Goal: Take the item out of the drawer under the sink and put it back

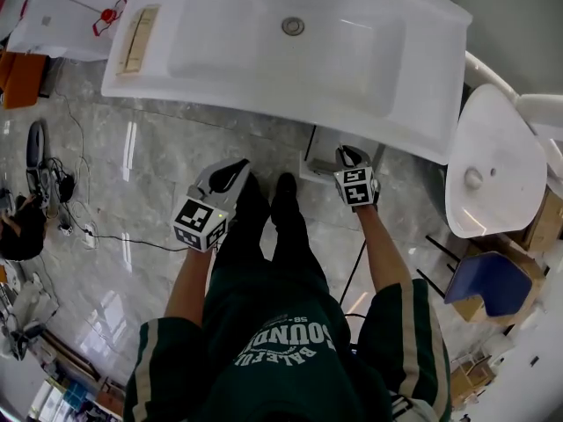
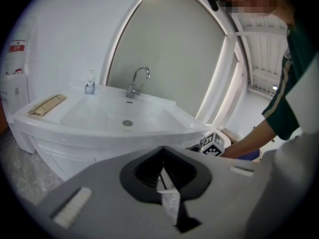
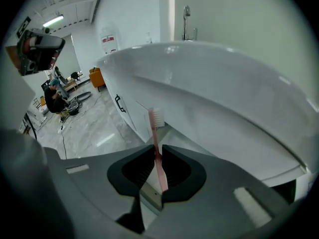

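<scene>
Pinching a pink toothbrush (image 3: 156,141) upright, the right gripper (image 3: 157,159) hovers at the sink's (image 3: 224,78) five o'clock; the left gripper's (image 2: 162,171) jaws are closed, empty.

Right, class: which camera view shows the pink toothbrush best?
The right gripper view: the toothbrush stands upright, bristles up, with the right gripper shut on its handle. The head view shows that gripper from above, but the brush cannot be made out. The left gripper view catches only its marker cube.
</scene>
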